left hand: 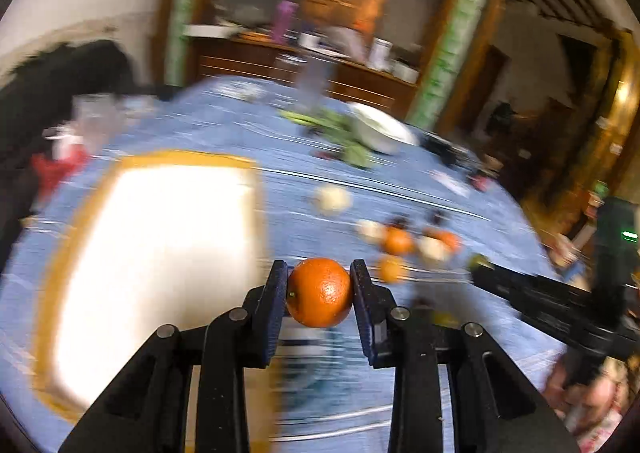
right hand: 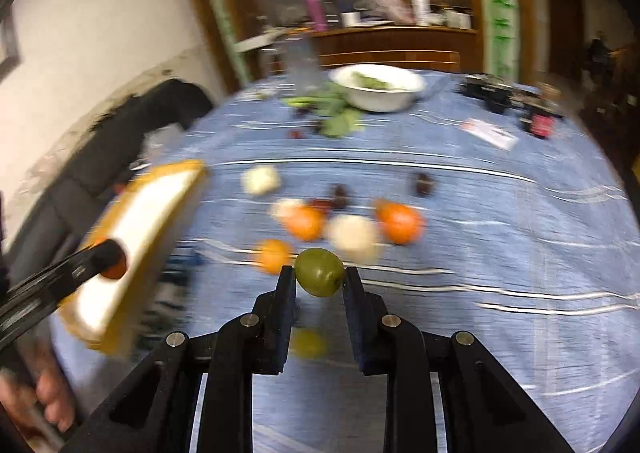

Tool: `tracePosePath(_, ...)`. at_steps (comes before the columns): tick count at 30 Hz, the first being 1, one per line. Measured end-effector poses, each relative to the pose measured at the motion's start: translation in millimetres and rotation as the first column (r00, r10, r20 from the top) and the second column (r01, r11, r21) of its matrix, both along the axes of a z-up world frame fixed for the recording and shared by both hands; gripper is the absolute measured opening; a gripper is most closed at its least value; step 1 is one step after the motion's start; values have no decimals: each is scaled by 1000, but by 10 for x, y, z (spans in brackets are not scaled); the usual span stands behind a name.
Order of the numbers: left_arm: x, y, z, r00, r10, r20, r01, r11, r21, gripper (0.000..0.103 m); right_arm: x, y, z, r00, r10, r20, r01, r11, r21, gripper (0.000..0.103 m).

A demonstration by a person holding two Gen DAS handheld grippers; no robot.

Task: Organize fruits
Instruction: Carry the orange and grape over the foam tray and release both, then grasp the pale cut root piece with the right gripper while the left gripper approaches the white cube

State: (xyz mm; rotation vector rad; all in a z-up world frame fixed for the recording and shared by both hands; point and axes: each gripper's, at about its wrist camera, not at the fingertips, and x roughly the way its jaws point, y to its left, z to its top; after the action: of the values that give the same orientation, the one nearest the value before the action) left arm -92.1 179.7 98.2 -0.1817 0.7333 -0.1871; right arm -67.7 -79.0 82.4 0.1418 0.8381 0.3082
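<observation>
My left gripper [left hand: 320, 285] is shut on an orange [left hand: 320, 292], held above the blue tablecloth beside a white tray with a yellow rim [left hand: 160, 265]. My right gripper [right hand: 319, 279] is shut on a small green fruit [right hand: 320, 271], lifted off the cloth. Beyond it lie several loose fruits: oranges [right hand: 400, 223], pale round ones [right hand: 352, 237] and dark small ones [right hand: 424, 184]. In the right wrist view the left gripper [right hand: 114, 259] with its orange hangs over the tray [right hand: 136, 249]. A yellow-green fruit [right hand: 308, 343] lies on the cloth under my right gripper.
A white bowl [right hand: 380, 87] with greens stands at the table's far side, leafy vegetables [right hand: 340, 119] beside it. A clear bottle [right hand: 302, 61], dark boxes [right hand: 492, 91] and a card [right hand: 490, 133] sit further back. A person's hand [right hand: 44, 393] holds the left tool.
</observation>
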Motion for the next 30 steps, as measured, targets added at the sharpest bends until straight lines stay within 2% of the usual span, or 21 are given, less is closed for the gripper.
tracePosePath(3, 35, 398, -65, 993, 117, -21, -116, 993, 30, 31, 7, 488, 111, 993, 117, -3, -117, 992, 51, 26)
tracePosePath(6, 76, 777, -194, 969, 244, -46, -240, 967, 85, 31, 33, 1030, 138, 972, 234, -16, -232, 969, 83, 26)
tracePosePath(13, 48, 1176, -398, 945, 315, -87, -307, 947, 97, 31, -3, 2118, -140, 914, 402, -65, -401, 916, 16, 27)
tracePosePath(16, 44, 1277, -446, 941, 322, -104, -316, 946, 64, 31, -31, 2394, -293, 898, 431, -87, -434, 901, -21, 28)
tracePosePath(21, 33, 1349, -490, 935, 320, -151, -327, 945, -22, 34, -40, 2529, -438, 895, 436, -98, -442, 895, -60, 29)
tracePosePath(22, 24, 1351, -479, 936, 318, -149, -327, 944, -37, 36, -55, 2513, -431, 895, 436, -90, -442, 894, -65, 35)
tracePosePath(23, 8, 1352, -466, 937, 318, -144, -328, 944, -48, 41, -52, 2490, -420, 895, 438, -85, -443, 895, -60, 41)
tracePosePath(24, 3, 1357, -452, 938, 318, -139, -328, 943, -58, 47, -63, 2461, -397, 897, 435, -78, -440, 897, -52, 53)
tracePosePath(25, -8, 1347, -423, 939, 319, -131, -330, 941, -71, 49, -72, 2424, -361, 900, 430, -67, -433, 900, -46, 58)
tracePosePath(28, -31, 1329, -352, 947, 299, -120, -314, 941, -128, 56, -67, 2335, -268, 910, 411, -43, -413, 910, -35, 59)
tracePosePath(30, -62, 1286, -283, 954, 279, -110, -295, 939, -177, 69, -70, 2240, -203, 919, 392, -29, -393, 919, -16, 59)
